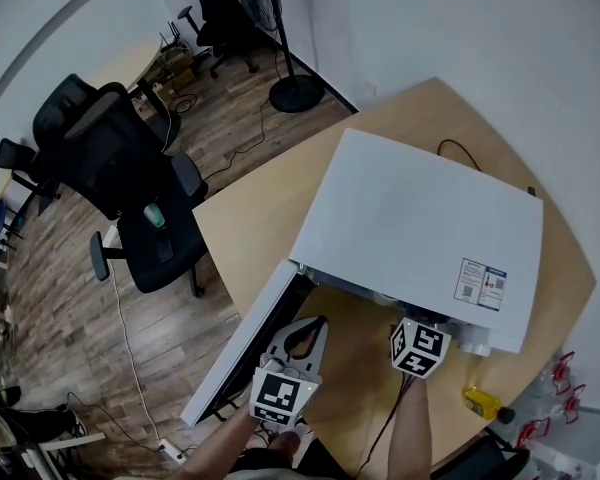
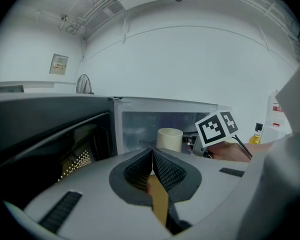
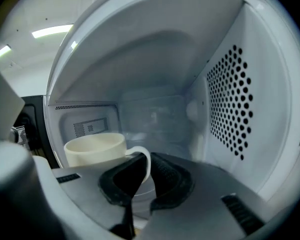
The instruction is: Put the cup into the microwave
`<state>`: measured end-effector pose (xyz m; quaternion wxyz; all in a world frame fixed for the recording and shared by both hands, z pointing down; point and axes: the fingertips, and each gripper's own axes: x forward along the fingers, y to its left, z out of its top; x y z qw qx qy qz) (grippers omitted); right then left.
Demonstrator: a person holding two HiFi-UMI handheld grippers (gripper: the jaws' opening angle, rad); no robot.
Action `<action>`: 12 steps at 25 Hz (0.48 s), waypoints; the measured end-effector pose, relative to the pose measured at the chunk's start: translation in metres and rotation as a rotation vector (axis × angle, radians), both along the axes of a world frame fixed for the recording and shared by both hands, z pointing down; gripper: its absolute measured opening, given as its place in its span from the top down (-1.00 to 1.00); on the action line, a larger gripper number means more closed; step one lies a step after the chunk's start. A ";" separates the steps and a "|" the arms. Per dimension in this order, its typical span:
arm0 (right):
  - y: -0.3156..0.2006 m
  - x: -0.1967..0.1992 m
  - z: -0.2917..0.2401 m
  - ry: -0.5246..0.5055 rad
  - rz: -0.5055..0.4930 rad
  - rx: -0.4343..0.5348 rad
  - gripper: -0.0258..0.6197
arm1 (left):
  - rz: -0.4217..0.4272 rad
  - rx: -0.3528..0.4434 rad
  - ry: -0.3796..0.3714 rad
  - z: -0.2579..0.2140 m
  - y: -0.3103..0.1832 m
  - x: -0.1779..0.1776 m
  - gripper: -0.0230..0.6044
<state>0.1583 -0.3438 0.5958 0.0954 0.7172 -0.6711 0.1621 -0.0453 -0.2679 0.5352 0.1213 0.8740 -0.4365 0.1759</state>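
A white microwave (image 1: 420,228) stands on the wooden table (image 1: 250,228) with its door (image 1: 245,343) swung open to the left. The cream cup (image 3: 95,150) is upright inside the cavity (image 3: 155,109), toward its left side. My right gripper (image 3: 146,159) reaches into the cavity and is shut on the cup's handle. In the head view only its marker cube (image 1: 418,348) shows at the microwave's front edge. My left gripper (image 2: 152,151) hangs in front of the opening beside the door (image 2: 45,134), shut with nothing in it. From there I see the cup (image 2: 169,138) and the right gripper's cube (image 2: 217,127).
A yellow bottle (image 1: 485,401) lies on the table at the right front. A black cable (image 1: 460,151) runs behind the microwave. A black office chair (image 1: 120,168) and a fan stand (image 1: 295,93) are on the wooden floor to the left.
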 end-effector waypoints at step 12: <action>0.008 0.000 0.001 0.015 0.003 -0.006 0.80 | 0.009 -0.004 -0.013 0.002 0.008 0.001 0.85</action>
